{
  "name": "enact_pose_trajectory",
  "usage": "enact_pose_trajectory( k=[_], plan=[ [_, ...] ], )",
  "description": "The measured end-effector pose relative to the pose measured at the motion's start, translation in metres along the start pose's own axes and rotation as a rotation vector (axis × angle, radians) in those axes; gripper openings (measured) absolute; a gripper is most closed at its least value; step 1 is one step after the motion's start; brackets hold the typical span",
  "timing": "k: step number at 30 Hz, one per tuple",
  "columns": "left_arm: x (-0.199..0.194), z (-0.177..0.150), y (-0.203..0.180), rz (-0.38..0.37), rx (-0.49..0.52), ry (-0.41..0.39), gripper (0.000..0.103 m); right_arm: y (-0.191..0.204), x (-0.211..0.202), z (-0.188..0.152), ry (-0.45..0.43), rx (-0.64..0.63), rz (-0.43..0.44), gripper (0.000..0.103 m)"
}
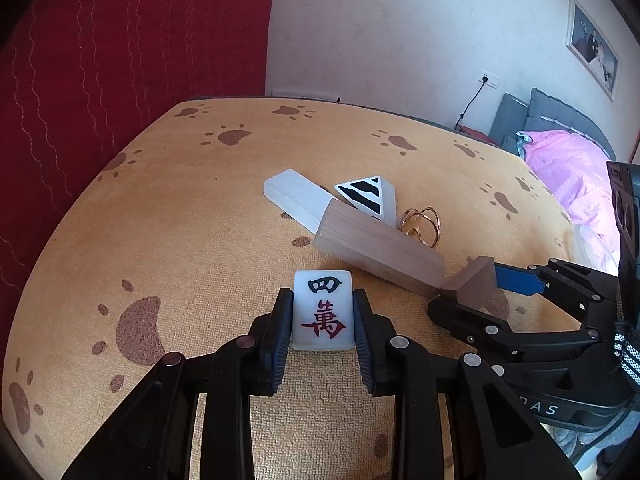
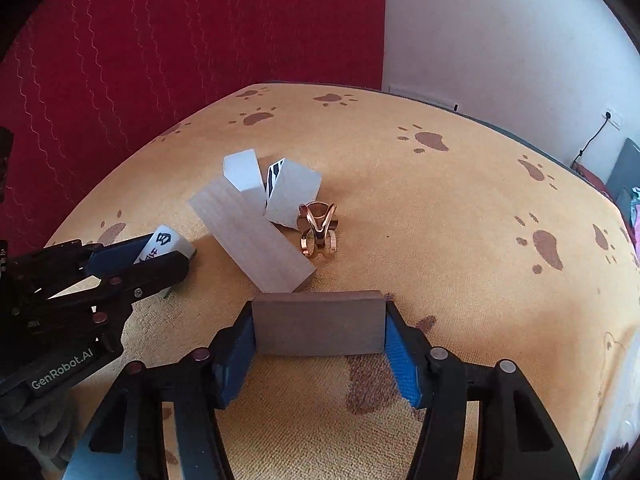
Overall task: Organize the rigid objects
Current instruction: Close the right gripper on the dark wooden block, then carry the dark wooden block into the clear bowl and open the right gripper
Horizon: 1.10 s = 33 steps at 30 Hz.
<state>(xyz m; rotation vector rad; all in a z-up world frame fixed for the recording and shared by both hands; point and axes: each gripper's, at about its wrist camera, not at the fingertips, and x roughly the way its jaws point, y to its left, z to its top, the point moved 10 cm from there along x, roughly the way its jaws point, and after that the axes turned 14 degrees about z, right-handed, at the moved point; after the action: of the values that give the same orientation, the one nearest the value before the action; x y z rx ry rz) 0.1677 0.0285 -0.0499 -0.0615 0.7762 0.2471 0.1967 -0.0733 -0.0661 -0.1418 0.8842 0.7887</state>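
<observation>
the table, covered with an orange cloth printed with brown paw marks, is bearing everything here; a red curtain is hanging behind it and a pink blanket is lying off to the side. no box, tray or other container is showing in either view — the pieces are all lying loose on the cloth.

the long pale wooden block is lying flat and slanted near the middle, its far end tucked against a white block and a white wedge with black stripes. just beside them a gold ring-shaped metal piece is standing on the cloth.

the right gripper is clamping a dark wooden block by its two ends, both blue pads pressing on it, the jaws standing about half open around its width. this block is sitting at the near end of the long pale block, touching or nearly touching its corner.

the left gripper is pinching a mahjong tile — white, marked with a black and a red character — jaws nearly closed on its narrow sides, the tile upright on the cloth to the left of the blocks.
</observation>
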Motion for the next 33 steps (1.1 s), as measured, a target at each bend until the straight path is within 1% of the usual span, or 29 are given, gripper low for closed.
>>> enact_pose_trajectory(
  k=[5, 16, 28, 33],
  plan=[
    [-0.004, -0.001, -0.004, 0.004, 0.021, -0.017, 0.030, 0.000, -0.010, -0.010, -0.021, 0.046, -0.013, 0.063],
    [-0.014, -0.003, -0.017, -0.002, 0.068, -0.046, 0.030, -0.021, -0.041, -0.030, -0.094, 0.187, -0.060, 0.063],
    [-0.021, -0.008, -0.030, -0.018, 0.110, -0.059, 0.030, -0.027, -0.063, -0.048, -0.144, 0.261, -0.086, 0.063],
    [-0.024, -0.010, -0.035, -0.022, 0.126, -0.065, 0.030, -0.032, -0.076, -0.053, -0.171, 0.281, -0.124, 0.063]
  ],
)
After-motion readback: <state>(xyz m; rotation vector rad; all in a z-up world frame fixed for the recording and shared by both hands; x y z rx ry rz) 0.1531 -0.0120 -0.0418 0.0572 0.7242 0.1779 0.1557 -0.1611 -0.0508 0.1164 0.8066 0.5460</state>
